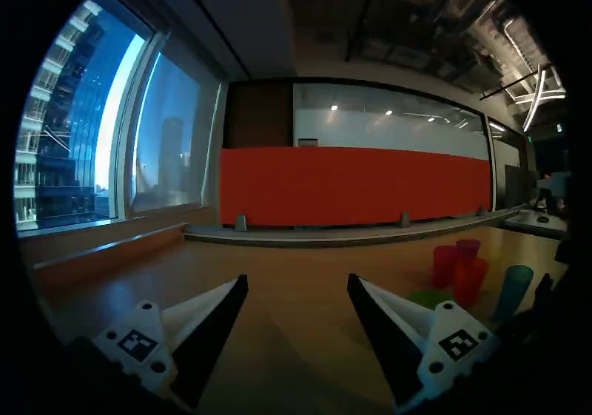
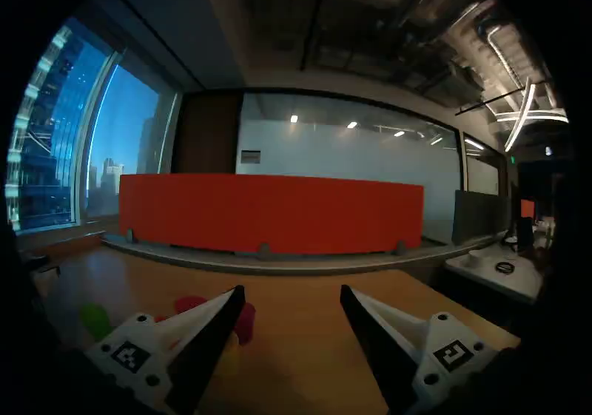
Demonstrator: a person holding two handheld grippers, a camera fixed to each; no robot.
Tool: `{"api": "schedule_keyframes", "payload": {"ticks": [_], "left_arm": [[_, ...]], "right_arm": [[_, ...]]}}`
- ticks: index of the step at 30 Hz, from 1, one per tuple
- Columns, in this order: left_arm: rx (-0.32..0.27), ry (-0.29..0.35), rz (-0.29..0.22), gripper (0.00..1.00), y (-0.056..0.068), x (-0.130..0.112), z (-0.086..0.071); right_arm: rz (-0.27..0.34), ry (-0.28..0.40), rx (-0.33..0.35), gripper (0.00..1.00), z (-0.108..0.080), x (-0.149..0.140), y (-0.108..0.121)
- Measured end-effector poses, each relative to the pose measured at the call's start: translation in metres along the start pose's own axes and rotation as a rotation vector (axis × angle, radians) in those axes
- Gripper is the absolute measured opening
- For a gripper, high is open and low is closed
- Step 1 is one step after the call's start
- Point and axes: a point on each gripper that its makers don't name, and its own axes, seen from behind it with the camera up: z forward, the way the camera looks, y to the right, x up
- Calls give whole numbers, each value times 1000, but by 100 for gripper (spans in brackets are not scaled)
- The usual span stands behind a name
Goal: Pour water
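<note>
Left gripper view puts the cups on the right side of the wooden table (image 1: 222, 260), beyond the right-hand finger. Three red cups (image 1: 469, 282) stand upright and bunched close together, and a teal cup (image 1: 514, 291) stands just beside them, nearer the edge of the view. A flat green shape (image 1: 428, 297) lies on the tabletop at their foot; what it is I cannot tell. The light is too dim to show whether any cup holds water.

The left gripper (image 1: 297, 277) hovers low over the table with its fingers spread wide and bare wood between them. The cups sit apart from it, off to its right.

Right gripper view has cups at lower left, partly hidden behind the left-hand finger: a green cup (image 2: 96, 320) near the edge and two magenta cups (image 2: 246, 322) closer to the finger. The right gripper (image 2: 291, 288) is also spread wide, gripping nothing, over open tabletop.

Behind the table runs a long orange divider (image 1: 355, 186) on a grey rail, with a frosted glass wall above it. Tall windows (image 1: 81, 134) on the left show blue dusk and towers. Strip lights (image 1: 544, 97) cross the ceiling at upper right, and a neighbouring desk (image 2: 496, 267) stands at the right
</note>
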Motion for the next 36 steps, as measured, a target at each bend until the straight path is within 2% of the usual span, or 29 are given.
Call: {"api": "schedule_keyframes", "payload": {"ticks": [21, 36], "left_arm": [[-7, -15, 7, 100, 2, -4, 2], [-7, -14, 9, 100, 2, -4, 2]], "right_arm": [[-2, 7, 6, 100, -3, 1, -3], [-26, 73, 29, 100, -16, 16, 7]]}}
